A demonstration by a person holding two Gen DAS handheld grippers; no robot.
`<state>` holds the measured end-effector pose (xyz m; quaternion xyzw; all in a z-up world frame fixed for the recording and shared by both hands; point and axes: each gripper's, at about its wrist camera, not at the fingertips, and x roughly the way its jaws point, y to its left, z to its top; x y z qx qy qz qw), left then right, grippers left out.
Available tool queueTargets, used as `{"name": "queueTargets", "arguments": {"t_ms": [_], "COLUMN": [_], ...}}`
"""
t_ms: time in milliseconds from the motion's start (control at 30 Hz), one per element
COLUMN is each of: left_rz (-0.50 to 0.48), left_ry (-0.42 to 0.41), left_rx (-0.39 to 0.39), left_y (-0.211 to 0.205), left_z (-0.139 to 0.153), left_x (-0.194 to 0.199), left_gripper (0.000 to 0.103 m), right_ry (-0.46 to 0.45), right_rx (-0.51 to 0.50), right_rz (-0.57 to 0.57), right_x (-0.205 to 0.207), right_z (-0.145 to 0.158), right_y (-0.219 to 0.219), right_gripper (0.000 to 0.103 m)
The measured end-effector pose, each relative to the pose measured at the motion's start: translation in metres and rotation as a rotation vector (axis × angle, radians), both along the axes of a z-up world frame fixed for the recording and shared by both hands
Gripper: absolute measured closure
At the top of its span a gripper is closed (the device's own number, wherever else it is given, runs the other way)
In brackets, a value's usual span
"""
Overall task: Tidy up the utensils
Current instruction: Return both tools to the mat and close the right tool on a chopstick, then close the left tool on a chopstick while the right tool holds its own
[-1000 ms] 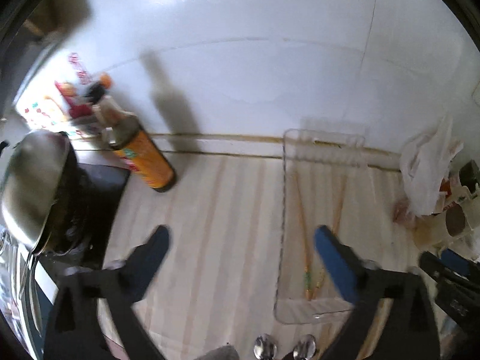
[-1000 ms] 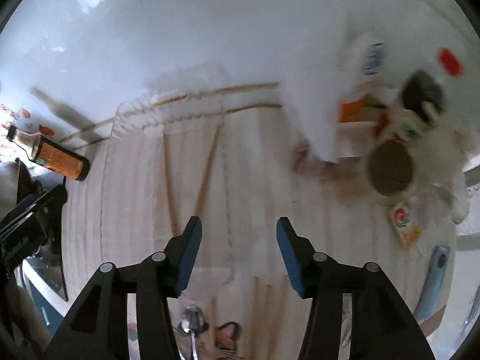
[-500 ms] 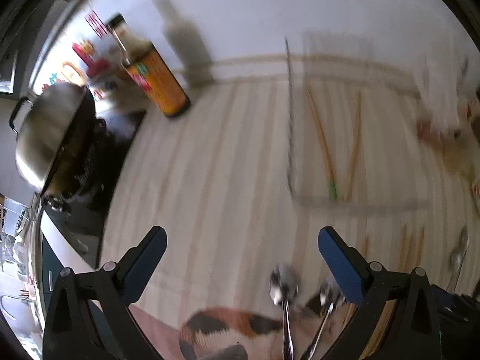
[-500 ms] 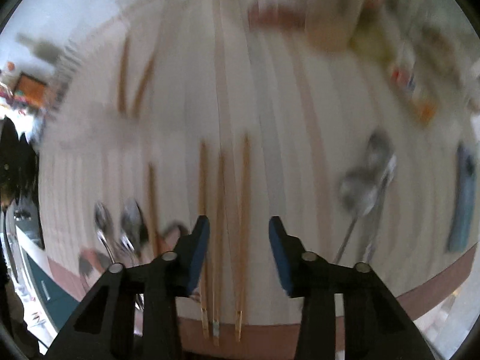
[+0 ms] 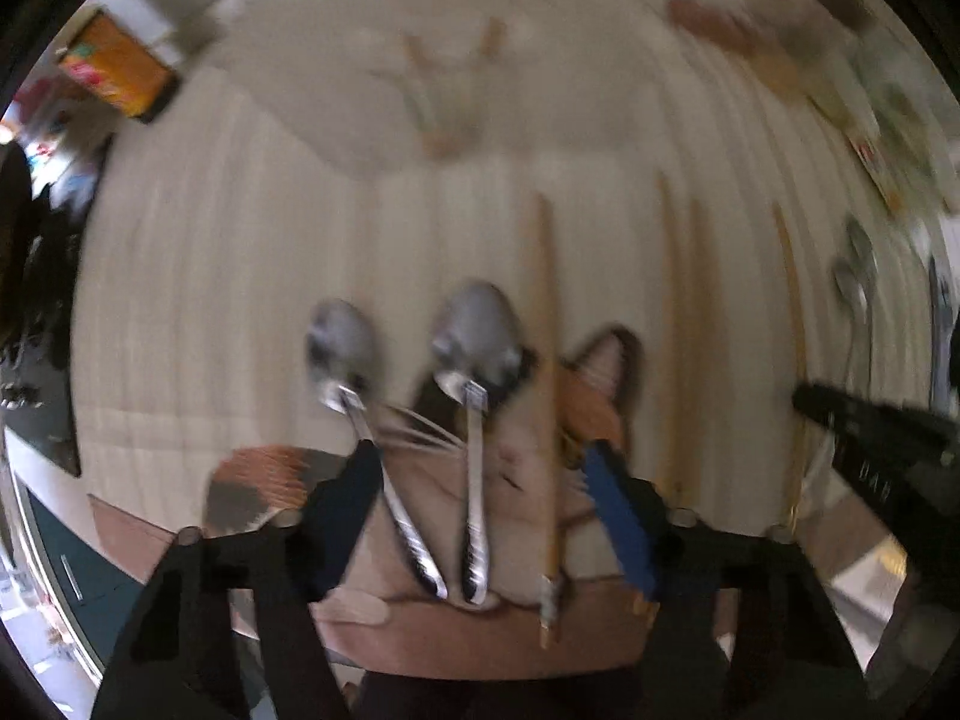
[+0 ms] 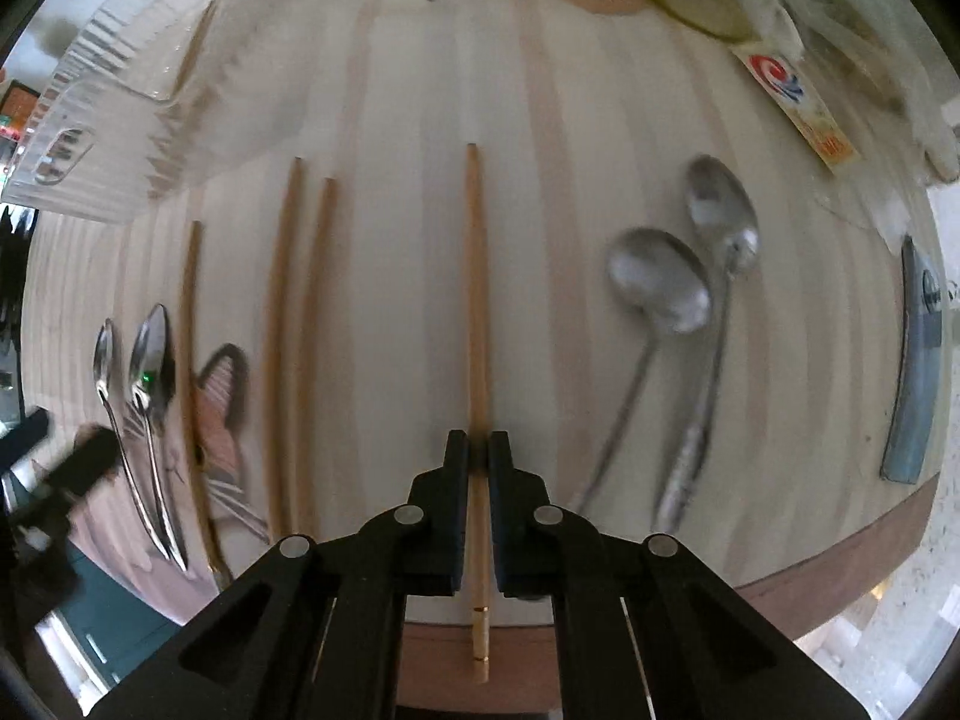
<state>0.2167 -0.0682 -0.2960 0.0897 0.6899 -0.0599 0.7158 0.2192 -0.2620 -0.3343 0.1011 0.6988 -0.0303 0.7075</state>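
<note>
My right gripper (image 6: 477, 450) is shut on a wooden chopstick (image 6: 476, 276) that lies on the striped mat. Three more chopsticks (image 6: 300, 324) lie to its left, and two metal spoons (image 6: 672, 300) to its right. My left gripper (image 5: 486, 468) is open, low over two other spoons (image 5: 474, 420) at the mat's front edge, one spoon between its fingers. A chopstick (image 5: 545, 372) lies just right of them. A clear plastic tray (image 6: 114, 114) holding two chopsticks stands at the far left of the right wrist view; it is blurred in the left wrist view (image 5: 456, 72).
An orange-labelled bottle (image 5: 114, 69) stands far left near the stove. A cat picture (image 6: 219, 414) is printed on the mat. A blue-grey object (image 6: 915, 360) lies at the right edge. Packets and cups (image 6: 798, 96) crowd the far right. The other gripper (image 5: 882, 450) shows at right.
Both grippers have dropped toward the mat's front edge. My right gripper has closed on a chopstick. My left gripper has moved down over the two left spoons and narrowed.
</note>
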Motion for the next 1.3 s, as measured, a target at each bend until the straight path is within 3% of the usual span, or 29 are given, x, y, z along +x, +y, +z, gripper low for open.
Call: {"name": "queueTargets", "arguments": {"t_ms": [100,567,700,1300], "left_rz": [-0.039,-0.074,-0.066,-0.072], "left_ry": [0.027,0.071,0.079,0.087], "left_rx": [-0.005,0.015,-0.016,-0.037], "left_y": [-0.013,-0.034,-0.033,-0.029], "left_z": [-0.008,-0.037,-0.043,-0.034], "left_x": [-0.007,-0.011,-0.012,-0.003], "left_gripper": [0.058,0.082,0.097,0.097], "right_ry": [0.004,0.02,0.023,0.043], "right_rx": [0.016,0.049,0.041,-0.006], "right_rz": [0.004,-0.009,-0.003,0.045], "right_x": [-0.005,-0.028,-0.035,-0.036], "right_z": [-0.002,-0.003,-0.004,-0.004], "right_y": [-0.007,-0.028,-0.029,-0.005], "right_gripper": [0.096,0.096,0.096,0.096]}}
